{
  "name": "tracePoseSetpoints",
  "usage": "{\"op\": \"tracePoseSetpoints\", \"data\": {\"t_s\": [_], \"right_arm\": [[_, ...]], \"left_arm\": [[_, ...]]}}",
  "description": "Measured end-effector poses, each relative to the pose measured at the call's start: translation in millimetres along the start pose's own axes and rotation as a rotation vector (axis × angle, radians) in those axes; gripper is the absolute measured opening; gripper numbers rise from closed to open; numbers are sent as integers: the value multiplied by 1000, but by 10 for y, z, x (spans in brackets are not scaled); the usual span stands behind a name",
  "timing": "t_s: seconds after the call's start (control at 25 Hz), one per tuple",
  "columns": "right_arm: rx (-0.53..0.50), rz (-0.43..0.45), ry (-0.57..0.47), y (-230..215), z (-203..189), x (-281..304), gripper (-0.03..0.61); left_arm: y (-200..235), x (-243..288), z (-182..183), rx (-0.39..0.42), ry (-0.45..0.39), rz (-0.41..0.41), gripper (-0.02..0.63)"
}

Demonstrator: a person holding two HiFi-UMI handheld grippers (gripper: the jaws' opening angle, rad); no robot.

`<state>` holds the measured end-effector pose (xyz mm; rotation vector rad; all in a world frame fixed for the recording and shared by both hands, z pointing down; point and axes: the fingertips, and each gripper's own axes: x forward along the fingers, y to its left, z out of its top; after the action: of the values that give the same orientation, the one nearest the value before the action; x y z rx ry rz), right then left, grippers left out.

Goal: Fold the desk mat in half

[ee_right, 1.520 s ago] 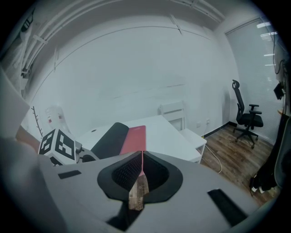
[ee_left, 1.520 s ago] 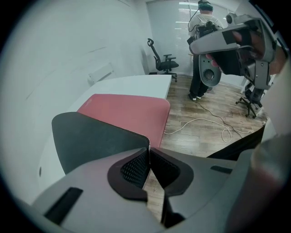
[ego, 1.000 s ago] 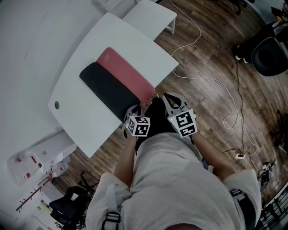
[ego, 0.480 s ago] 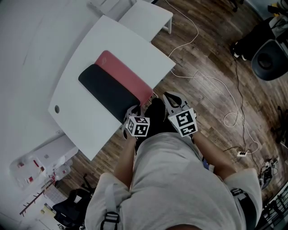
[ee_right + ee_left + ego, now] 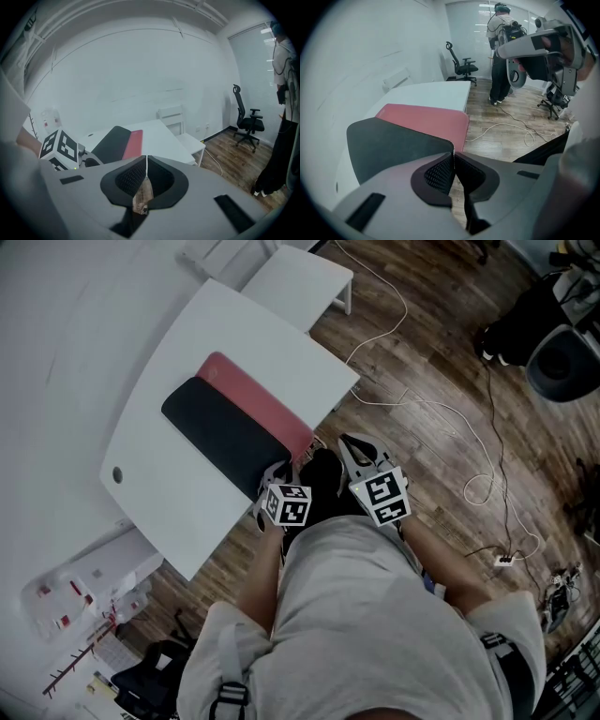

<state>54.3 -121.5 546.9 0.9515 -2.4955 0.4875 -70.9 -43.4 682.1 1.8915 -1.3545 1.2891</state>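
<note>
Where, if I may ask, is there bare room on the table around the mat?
Widest: the white table left of the black half of the desk mat, out to the round grommet. A narrower strip lies between its red half and the table's right edge. Crowded: the near edge, by the left gripper and right gripper.

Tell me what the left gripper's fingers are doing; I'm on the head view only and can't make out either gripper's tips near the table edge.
Observer: In the left gripper view, the left gripper has its fingers closed on the near corner of the black layer of the desk mat.
Operator: And the right one?
Observer: The right gripper is shut too, with nothing between its fingers; the mat lies ahead, off to its left.
Operator: Anyone nearby?
Observer: A person stands beyond the far end of the table.
</note>
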Motion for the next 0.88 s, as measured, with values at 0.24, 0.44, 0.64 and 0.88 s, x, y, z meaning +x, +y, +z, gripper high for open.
{"op": "tracePoseSetpoints", "data": {"t_s": [0.24,0.44,0.64,0.88], "right_arm": [[-5,-1,0,-32,8,-10,41],[-4,-1,2,-40,25,17,41],[1,-2,7,-71,20,22,41],[6,-12,7,-141,29,14,41]], "left_arm": [[-44,22,44,3,-6,-7,28],[-27,45,94,7,-10,-10,28],[-42,59,134,14,-8,-16,28],[-81,74,181,23,-7,-27,28]]}}
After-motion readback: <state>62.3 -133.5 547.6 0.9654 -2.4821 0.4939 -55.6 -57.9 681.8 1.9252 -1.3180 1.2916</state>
